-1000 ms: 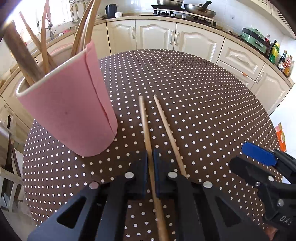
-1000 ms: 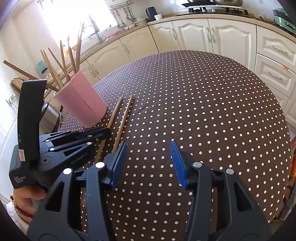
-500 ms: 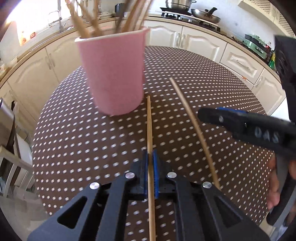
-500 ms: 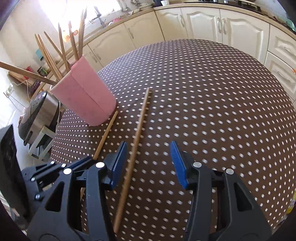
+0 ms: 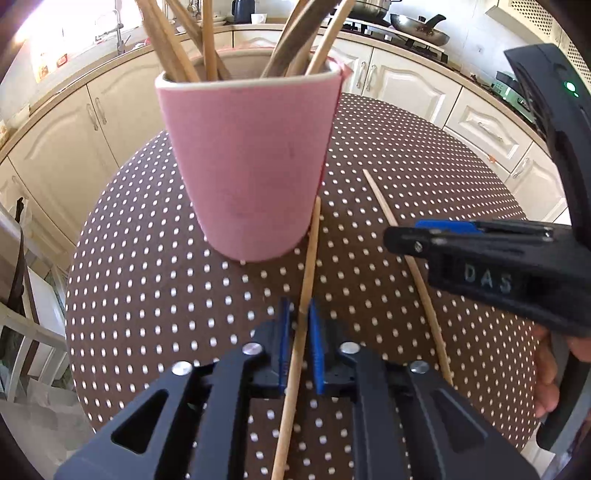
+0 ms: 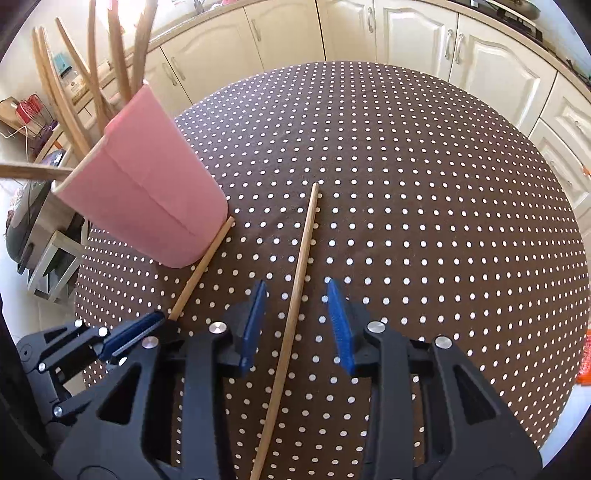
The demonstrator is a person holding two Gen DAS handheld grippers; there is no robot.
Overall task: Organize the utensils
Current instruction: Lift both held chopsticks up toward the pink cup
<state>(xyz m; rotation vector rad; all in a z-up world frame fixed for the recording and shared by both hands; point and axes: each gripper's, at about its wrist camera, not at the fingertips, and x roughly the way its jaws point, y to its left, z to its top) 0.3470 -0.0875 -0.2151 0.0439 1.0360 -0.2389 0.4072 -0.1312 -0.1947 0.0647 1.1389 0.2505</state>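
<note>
Nearest the left wrist camera, the left gripper [image 5: 300, 332] is straddling one chopstick [image 5: 306, 273], and its jaws are opening: a thin gap is showing on each side of the stick, so the blue pads are no longer pressing on it. That stick is lying on the table with its far tip touching the foot of the pink cup [image 5: 247, 166].

In the right wrist view, the right gripper [image 6: 297, 325] is closing around the second chopstick [image 6: 301, 258], which is running up between the two blue pads but is not yet touched by either. It is lying flat, just beside the first stick and well clear of the cup.

To do this pickup well, the person should probably keep the stick centred between the pads, close low to the cloth so the thin round shaft is not rolling out, and grip near the middle so it is not tipping on the way to the cup.

Beyond the grippers, the cup is standing upright and already holding several wooden utensils [image 5: 207, 44]. The table [image 6: 424, 184] is round, covered in a brown cloth with white dots. Farther off, cream kitchen cabinets [image 6: 406, 37] are curving round the room, with pans on a hob [image 5: 402, 31] at the back.
</note>
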